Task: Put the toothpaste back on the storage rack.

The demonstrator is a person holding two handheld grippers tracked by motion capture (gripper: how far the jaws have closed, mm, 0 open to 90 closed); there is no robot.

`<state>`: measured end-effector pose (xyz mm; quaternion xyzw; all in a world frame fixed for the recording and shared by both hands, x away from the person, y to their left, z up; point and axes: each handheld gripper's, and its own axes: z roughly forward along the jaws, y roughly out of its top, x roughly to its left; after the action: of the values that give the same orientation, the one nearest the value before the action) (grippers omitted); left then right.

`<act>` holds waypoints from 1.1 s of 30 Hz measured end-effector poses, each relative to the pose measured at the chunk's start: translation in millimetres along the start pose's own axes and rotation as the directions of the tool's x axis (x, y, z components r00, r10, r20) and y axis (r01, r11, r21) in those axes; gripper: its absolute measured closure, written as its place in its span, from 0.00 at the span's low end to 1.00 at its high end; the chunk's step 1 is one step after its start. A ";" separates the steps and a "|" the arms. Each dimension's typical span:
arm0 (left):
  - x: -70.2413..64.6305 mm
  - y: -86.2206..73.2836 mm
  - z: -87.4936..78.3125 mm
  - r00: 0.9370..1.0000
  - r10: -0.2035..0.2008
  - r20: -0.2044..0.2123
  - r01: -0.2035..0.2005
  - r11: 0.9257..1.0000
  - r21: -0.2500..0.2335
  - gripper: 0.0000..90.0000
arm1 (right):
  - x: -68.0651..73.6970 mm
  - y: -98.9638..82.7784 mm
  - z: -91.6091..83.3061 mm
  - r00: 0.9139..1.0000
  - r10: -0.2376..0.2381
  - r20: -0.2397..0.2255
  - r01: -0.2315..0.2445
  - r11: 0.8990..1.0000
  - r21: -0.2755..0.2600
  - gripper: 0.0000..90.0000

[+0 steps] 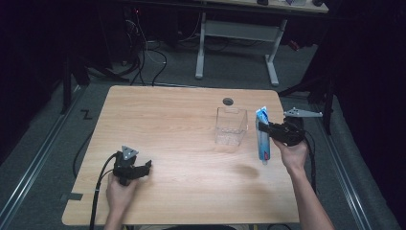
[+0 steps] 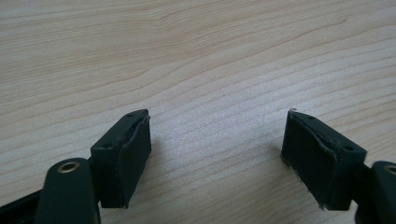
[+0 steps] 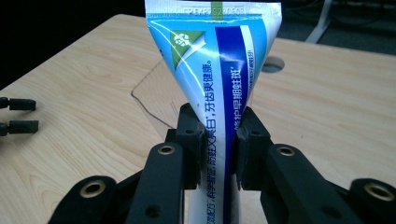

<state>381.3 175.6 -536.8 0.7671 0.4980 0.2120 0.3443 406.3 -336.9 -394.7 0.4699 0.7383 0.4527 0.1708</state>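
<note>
My left gripper (image 1: 143, 167) sits at about 7 o'clock on the wooden table (image 1: 167, 124), resting low with its jaws released and standing wide; the left gripper view has bare wood grain between the two pads (image 2: 133, 154), so it holds nothing and I judge it is parked there to stay out of the working side. Moving right, a clear plastic box (image 1: 231, 125), open at the top and seemingly empty, stands at about 2 o'clock, just below a round cable hole (image 1: 228, 101) in the tabletop. Just right of the box, my right gripper (image 1: 265, 129) is clenched on a blue-and-white toothpaste tube (image 1: 262, 136), at roughly 3 o'clock near the table's right edge. The tube is held upright, crimped flat end up and cap down; the right gripper view shows the pads (image 3: 194, 140) pinching its body below the wide crimp. Gripping there, beside the box, looks to me like a set-up for dropping the tube into the box. Count: one tube, one box, one cable hole, two grippers.
</note>
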 end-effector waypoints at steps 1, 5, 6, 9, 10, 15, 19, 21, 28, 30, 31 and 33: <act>0.0 0.0 0.0 1.000 0.000 0.000 0.000 1.000 0.000 0.27 | 2.0 1.4 -0.7 1.000 -0.011 0.001 0.011 1.000 -0.009 0.84; 0.0 0.0 0.0 1.000 0.000 0.000 0.000 1.000 0.000 0.27 | 8.0 7.7 -1.0 1.000 -0.024 -0.014 0.023 1.000 -0.020 0.84; 0.0 0.0 0.0 1.000 0.000 0.000 0.000 1.000 0.000 0.27 | 9.2 9.6 -0.3 0.999 -0.029 -0.017 0.029 0.999 -0.021 0.84; 0.0 0.0 0.0 1.000 0.000 0.000 0.000 1.000 0.000 0.27 | 11.3 13.5 1.4 0.999 -0.025 -0.026 0.025 0.999 -0.024 0.83; 0.0 0.0 0.0 1.000 0.000 0.000 0.000 1.000 0.000 0.27 | 11.7 14.9 2.3 0.999 -0.029 -0.029 0.028 0.999 -0.028 0.84; 0.0 0.0 0.0 1.000 0.000 0.000 0.000 1.000 -0.001 0.27 | 16.4 23.2 6.4 0.999 -0.038 -0.038 0.037 0.999 -0.033 0.83; 0.0 0.0 0.0 1.000 0.000 0.000 0.000 1.000 0.000 0.27 | 20.7 31.0 9.0 0.998 -0.045 -0.047 0.043 0.998 -0.042 0.83; 0.0 0.0 0.1 1.000 -0.001 0.000 0.001 1.000 -0.001 0.27 | 22.8 35.0 10.6 0.997 -0.053 -0.048 0.051 0.998 -0.044 0.83; 0.0 0.0 0.0 1.000 0.000 0.000 0.000 1.000 0.000 0.27 | 29.0 46.1 16.1 0.996 -0.065 -0.055 0.062 0.997 -0.048 0.83; 0.0 0.0 0.0 1.000 0.000 0.000 0.000 1.000 0.000 0.27 | 30.7 49.5 17.6 0.996 -0.069 -0.055 0.067 0.997 -0.049 0.83; 0.0 0.0 0.0 1.000 0.001 0.000 -0.001 1.000 0.000 0.27 | 31.0 50.8 18.2 0.996 -0.071 -0.058 0.068 0.996 -0.052 0.83; 0.0 0.0 0.0 1.000 0.000 0.000 0.000 1.000 0.000 0.27 | 31.7 53.3 19.5 0.996 -0.069 -0.063 0.066 0.997 -0.051 0.83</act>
<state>381.3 175.6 -536.8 0.7672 0.4979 0.2121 0.3442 432.4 -292.2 -355.3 0.4255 0.7475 0.4796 0.1734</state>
